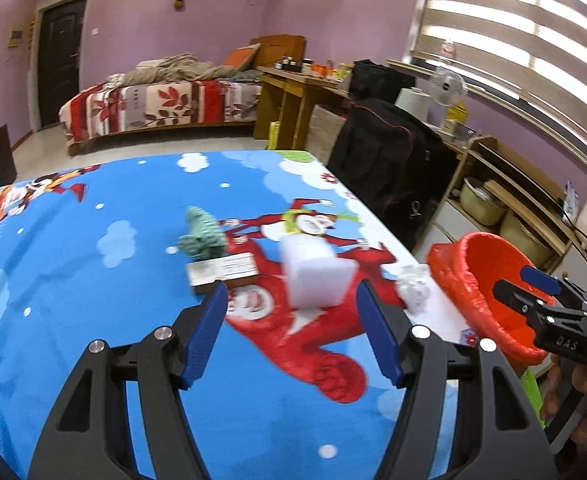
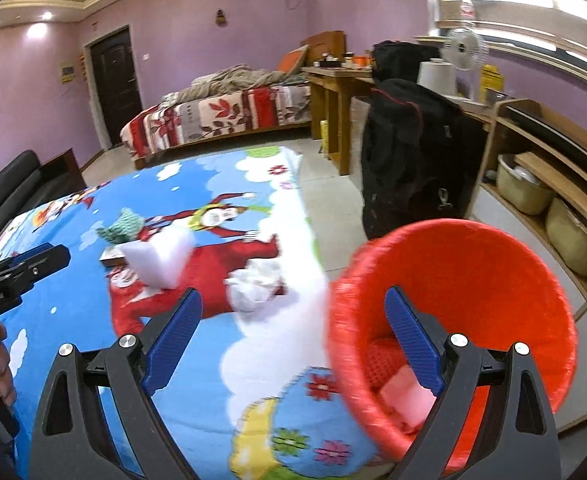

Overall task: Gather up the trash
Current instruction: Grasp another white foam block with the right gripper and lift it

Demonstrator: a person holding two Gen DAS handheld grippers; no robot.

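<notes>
On the blue cartoon tablecloth (image 1: 93, 280) lie a white foam block (image 1: 317, 276) (image 2: 161, 260), a crumpled white paper (image 1: 413, 284) (image 2: 253, 284), a green knitted cloth (image 1: 201, 236) (image 2: 119, 228) and a flat printed box (image 1: 223, 270) (image 2: 111, 256). A red bin (image 1: 465, 280) (image 2: 453, 248) stands off the table's right edge with a pale piece in its bottom. My left gripper (image 1: 293, 336) (image 2: 53, 258) hovers open short of the foam block, holding nothing. My right gripper (image 2: 293, 336) (image 1: 511, 280) is open and empty, one finger over the bin's mouth.
A black bag (image 1: 385, 160) hangs over a chair just beyond the table's right side. Wooden shelves with pots (image 2: 533, 184) run along the right wall. A bed (image 1: 153, 104) and a desk stand at the back. A dark sofa (image 2: 5, 184) is on the left.
</notes>
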